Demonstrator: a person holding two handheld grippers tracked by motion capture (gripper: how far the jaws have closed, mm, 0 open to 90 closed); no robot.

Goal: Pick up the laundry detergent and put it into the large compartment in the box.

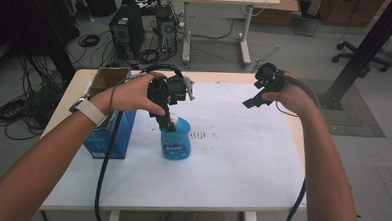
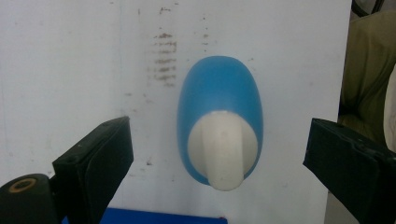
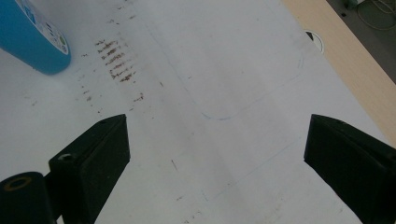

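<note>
A blue plastic bottle with a white cap stands upright on the white table sheet. My left gripper hangs straight above it, pointing down, its jaws wide apart on either side of the cap without touching it; in the left gripper view the bottle sits centred between the black fingers. My right gripper is held up over the sheet's far right part, open and empty. The right gripper view catches the bottle's base at top left.
A blue-sided cardboard box stands open at the table's left edge, beside my left forearm. Brown smudges mark the sheet just right of the bottle. The wooden table edge runs along the right. Computers and cables lie on the floor beyond.
</note>
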